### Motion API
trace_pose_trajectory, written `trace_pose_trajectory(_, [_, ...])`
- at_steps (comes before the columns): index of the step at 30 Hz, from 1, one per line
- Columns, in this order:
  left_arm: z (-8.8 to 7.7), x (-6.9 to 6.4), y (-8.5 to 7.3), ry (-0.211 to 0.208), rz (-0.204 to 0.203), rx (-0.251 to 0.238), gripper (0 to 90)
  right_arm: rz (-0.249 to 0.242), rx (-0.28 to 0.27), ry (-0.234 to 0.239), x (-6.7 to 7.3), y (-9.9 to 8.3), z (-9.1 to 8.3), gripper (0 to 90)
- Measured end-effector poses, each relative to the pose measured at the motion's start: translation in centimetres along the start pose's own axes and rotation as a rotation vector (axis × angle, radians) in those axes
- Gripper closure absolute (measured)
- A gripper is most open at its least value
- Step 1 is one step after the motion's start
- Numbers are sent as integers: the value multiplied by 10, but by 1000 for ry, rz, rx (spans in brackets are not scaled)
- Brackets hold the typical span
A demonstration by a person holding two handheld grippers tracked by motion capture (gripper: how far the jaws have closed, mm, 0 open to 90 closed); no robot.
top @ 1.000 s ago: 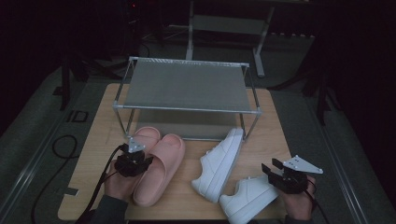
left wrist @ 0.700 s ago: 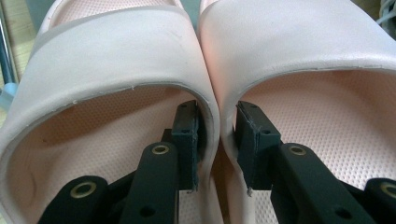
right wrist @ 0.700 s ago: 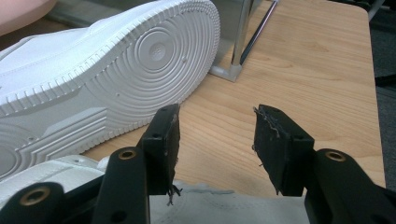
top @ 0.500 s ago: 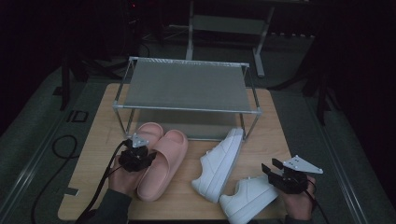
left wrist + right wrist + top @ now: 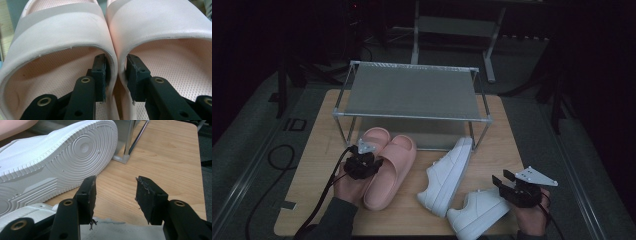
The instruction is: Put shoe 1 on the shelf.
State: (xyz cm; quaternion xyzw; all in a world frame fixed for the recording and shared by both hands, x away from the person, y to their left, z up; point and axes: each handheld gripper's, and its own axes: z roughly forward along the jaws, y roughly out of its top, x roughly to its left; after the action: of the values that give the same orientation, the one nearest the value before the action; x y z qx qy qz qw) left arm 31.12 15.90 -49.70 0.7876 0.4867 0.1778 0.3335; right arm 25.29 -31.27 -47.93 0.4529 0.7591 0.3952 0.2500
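Two pink slippers (image 5: 392,170) lie side by side on the wooden table in front of the rack. My left gripper (image 5: 373,164) is shut on them: one jaw sits inside each slipper, and the pads (image 5: 100,70) pinch the two touching inner walls (image 5: 113,53) together. A white sneaker (image 5: 447,175) lies on its side, its sole (image 5: 62,162) facing my right gripper (image 5: 503,181). A second white sneaker (image 5: 477,212) rests just below that gripper. The right gripper (image 5: 116,192) is open, with bare table between its jaws.
A metal shoe rack (image 5: 412,92) with a mesh shelf stands at the back of the table (image 5: 312,165); one of its legs (image 5: 127,142) rises close beyond the tipped sneaker. Cables trail off the table's left edge. The surroundings are dark.
My left gripper and the pink slippers have shifted a little to the right and away from the front edge. The right gripper and both sneakers have stayed put.
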Motion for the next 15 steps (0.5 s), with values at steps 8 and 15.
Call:
trace_pose_trajectory(8, [4, 2, 6, 5, -3, -7, 700, 0, 0, 0, 0, 0, 0, 500])
trace_pose_trajectory(15, [8, 4, 11, 9, 2, -13, 700, 0, 0, 1, 0, 0, 0, 500])
